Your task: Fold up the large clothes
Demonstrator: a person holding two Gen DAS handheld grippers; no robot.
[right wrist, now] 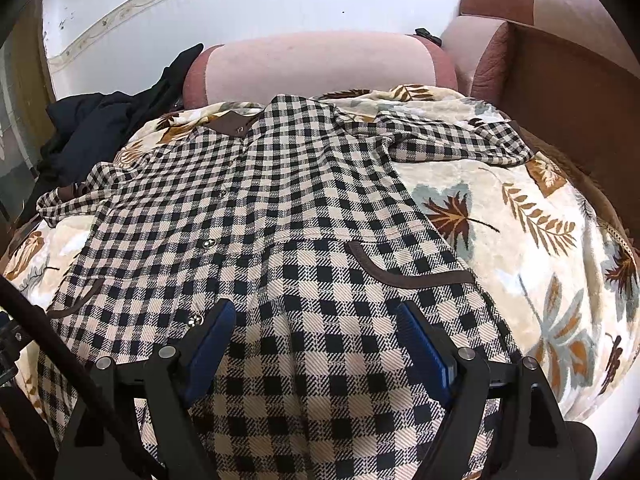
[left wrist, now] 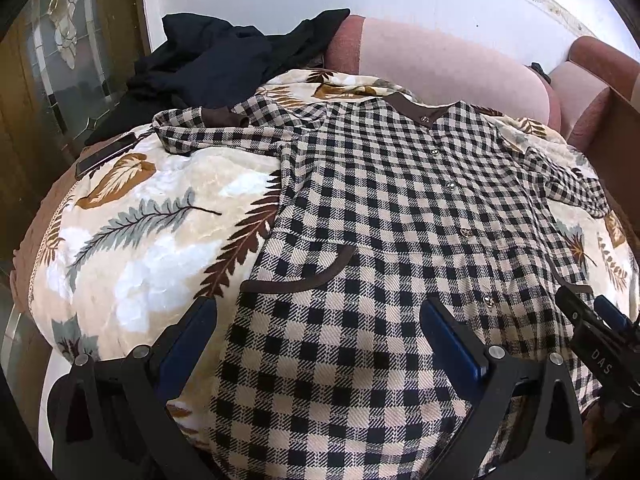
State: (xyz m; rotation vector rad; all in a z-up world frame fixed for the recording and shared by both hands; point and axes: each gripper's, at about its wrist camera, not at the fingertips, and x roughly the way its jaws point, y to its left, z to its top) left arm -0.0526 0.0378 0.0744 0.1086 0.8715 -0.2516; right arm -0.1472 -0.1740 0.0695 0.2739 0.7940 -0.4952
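A black-and-cream checked dress point(left wrist: 392, 216) with a brown collar, brown pocket trim and metal buttons lies spread flat, front up, on a leaf-patterned blanket point(left wrist: 152, 216). It also shows in the right wrist view point(right wrist: 256, 216). Its sleeves lie out to both sides. My left gripper point(left wrist: 320, 320) is open above the hem's left part, near the left pocket. My right gripper point(right wrist: 316, 324) is open above the hem's right part, near the right pocket; it also shows in the left wrist view point(left wrist: 588, 316). Neither holds cloth.
A pile of dark clothes point(left wrist: 216, 64) lies at the back left, also in the right wrist view point(right wrist: 100, 128). Pink sofa cushions point(left wrist: 444, 64) stand behind the blanket. A dark phone-like slab point(left wrist: 106, 156) lies at the blanket's left edge. A brown armrest point(right wrist: 560, 92) rises at the right.
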